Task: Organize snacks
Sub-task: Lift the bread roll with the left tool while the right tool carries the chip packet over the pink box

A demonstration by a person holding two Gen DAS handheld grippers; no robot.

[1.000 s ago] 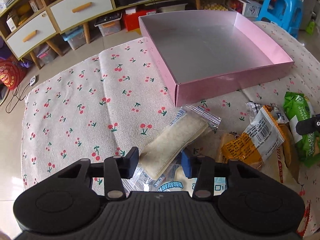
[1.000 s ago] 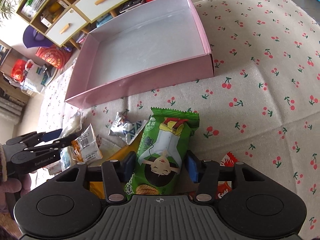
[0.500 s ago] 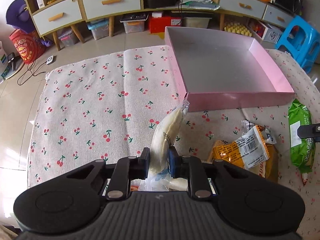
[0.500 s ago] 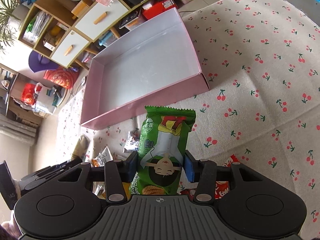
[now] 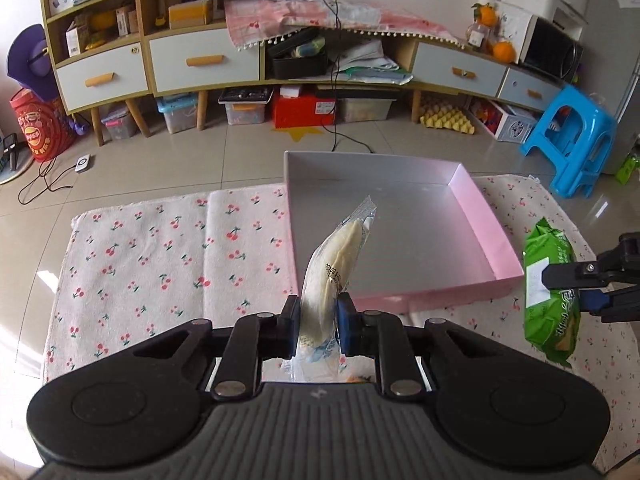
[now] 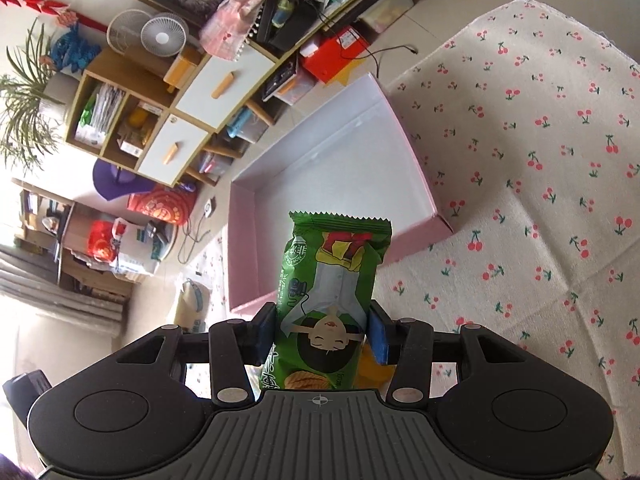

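Left tongs (image 5: pixel 318 330) clamp a clear-wrapped pale snack (image 5: pixel 336 264), right tongs (image 6: pixel 322 334) grip a green snack packet (image 6: pixel 332 280); both held above the cherry-print surface (image 5: pixel 160 264), near the pink box (image 5: pixel 472 208).

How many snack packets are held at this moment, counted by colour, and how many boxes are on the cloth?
Clear packet with pale snack, in the left gripper: 1
Green packet, in the right gripper: 1
Pink box, nothing seen inside: 1
Total: 3
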